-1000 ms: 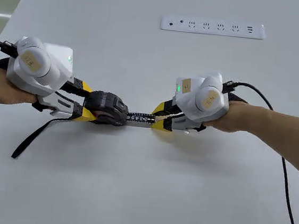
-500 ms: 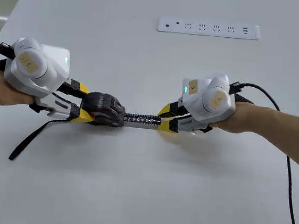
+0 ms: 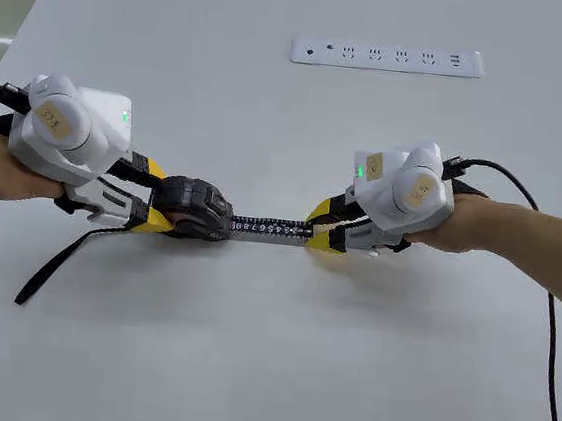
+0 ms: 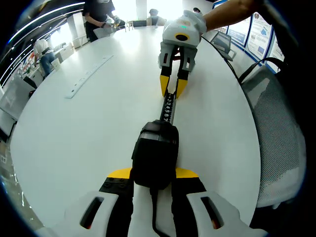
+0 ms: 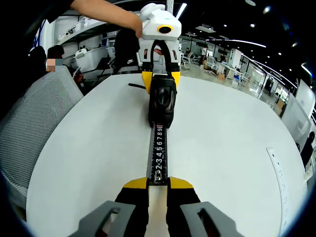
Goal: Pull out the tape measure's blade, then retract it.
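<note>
A black tape measure [image 3: 193, 206] lies low over the white table, its case held by my left gripper [image 3: 156, 212], which is shut on it. In the left gripper view the case [image 4: 155, 154] sits between the yellow-tipped jaws. A short length of black blade [image 3: 271, 229] with white numbers runs out to the right. My right gripper [image 3: 321, 229] is shut on the blade's end. In the right gripper view the blade [image 5: 158, 154] stretches from my jaws to the case [image 5: 162, 103]. A black wrist strap [image 3: 54, 265] trails from the case toward the front left.
A white power strip [image 3: 386, 57] lies at the far side of the table [image 3: 264, 370]. A black cable [image 3: 551, 339] runs from the right gripper along the right. Grey mesh chairs [image 4: 276, 128] stand past the table edge, and people are in the room beyond.
My right gripper has moved to the right with the blade's end, so more blade shows between the two grippers. The left gripper and case have stayed about where they were.
</note>
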{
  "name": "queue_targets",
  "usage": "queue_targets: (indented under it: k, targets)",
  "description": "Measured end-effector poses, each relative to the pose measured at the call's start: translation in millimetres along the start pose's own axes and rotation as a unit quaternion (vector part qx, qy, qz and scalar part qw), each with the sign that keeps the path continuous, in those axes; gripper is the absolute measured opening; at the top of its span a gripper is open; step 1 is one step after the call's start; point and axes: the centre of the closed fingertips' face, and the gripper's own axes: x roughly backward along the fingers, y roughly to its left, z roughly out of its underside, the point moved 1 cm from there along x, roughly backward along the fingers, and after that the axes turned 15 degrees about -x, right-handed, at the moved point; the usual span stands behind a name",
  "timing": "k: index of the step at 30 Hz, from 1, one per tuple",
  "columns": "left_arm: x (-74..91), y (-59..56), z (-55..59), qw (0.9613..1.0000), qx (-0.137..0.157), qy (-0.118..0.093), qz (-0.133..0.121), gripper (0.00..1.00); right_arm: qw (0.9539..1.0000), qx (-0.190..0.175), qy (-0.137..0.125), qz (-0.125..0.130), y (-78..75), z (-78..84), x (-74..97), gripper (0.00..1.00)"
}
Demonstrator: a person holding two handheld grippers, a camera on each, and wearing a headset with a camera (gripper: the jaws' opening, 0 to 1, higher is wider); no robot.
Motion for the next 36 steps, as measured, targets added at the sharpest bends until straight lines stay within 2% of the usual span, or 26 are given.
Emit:
queue_targets:
  k: [24,36]
  targets:
    - [-0.5,-0.6,-0.4,1.0000,0.000,0.008,0.002,0.24,0.9998,-0.007,0.018,0.009,-3.9,21.8,22.7,0.08]
    - [-1.3,-1.4,0.7,0.9999,0.000,0.011,0.002,0.24,0.9994,-0.007,0.030,0.017,-11.9,39.8,34.1,0.08]
